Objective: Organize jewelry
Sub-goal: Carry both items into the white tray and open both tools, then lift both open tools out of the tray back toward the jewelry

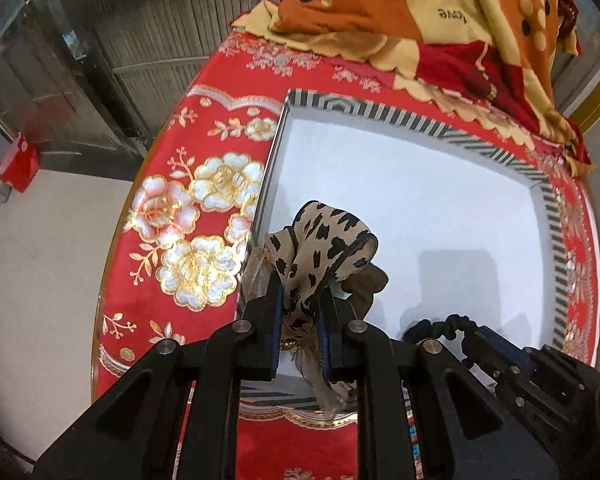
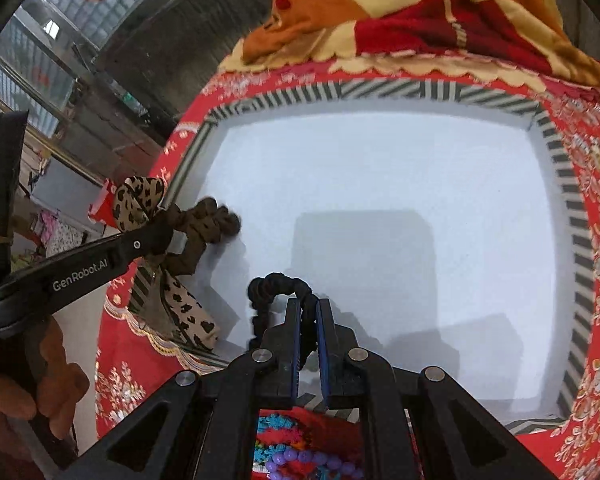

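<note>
Red flowery counter cloth (image 1: 204,92) everywhere, so onto the claws: left claw (image 1: 300,320) is clamped on a leopard-print scrunchie (image 1: 320,240) at the striped box's (image 2: 380,90) left wall, right claw (image 2: 309,320) pinched shut on a black scrunchie (image 2: 280,284) just inside the near edge. Both point down into it, with loads of bare white floor beyond to drop them.

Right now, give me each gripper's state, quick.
Left gripper: shut on the leopard-print scrunchie, above the white box.
Right gripper: shut on the black scrunchie.
</note>
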The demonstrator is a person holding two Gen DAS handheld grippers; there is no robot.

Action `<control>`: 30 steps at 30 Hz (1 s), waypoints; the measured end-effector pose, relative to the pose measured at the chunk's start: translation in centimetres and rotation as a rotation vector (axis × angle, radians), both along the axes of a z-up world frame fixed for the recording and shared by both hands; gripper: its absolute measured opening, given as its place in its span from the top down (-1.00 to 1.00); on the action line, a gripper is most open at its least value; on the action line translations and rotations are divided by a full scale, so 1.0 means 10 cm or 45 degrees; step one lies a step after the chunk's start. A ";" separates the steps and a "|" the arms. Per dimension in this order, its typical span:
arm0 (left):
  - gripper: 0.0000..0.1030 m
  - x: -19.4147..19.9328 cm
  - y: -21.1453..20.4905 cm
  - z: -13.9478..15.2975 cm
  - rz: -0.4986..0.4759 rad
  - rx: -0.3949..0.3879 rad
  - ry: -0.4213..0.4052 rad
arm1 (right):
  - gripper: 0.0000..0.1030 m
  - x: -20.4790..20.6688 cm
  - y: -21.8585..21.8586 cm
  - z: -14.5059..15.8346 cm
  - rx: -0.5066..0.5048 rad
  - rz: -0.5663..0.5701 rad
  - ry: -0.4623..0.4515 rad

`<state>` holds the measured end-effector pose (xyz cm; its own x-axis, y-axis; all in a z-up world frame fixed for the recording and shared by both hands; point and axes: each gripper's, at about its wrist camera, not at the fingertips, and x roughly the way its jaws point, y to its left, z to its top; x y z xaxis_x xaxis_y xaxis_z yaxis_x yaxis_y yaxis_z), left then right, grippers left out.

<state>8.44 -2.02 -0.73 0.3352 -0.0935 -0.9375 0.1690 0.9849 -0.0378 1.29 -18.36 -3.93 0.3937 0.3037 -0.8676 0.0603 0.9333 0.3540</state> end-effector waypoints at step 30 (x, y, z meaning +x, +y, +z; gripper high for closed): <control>0.10 -0.34 0.12 0.14 0.037 -0.016 -0.031 | 0.25 -0.39 -0.05 0.31 -0.117 -0.007 -0.055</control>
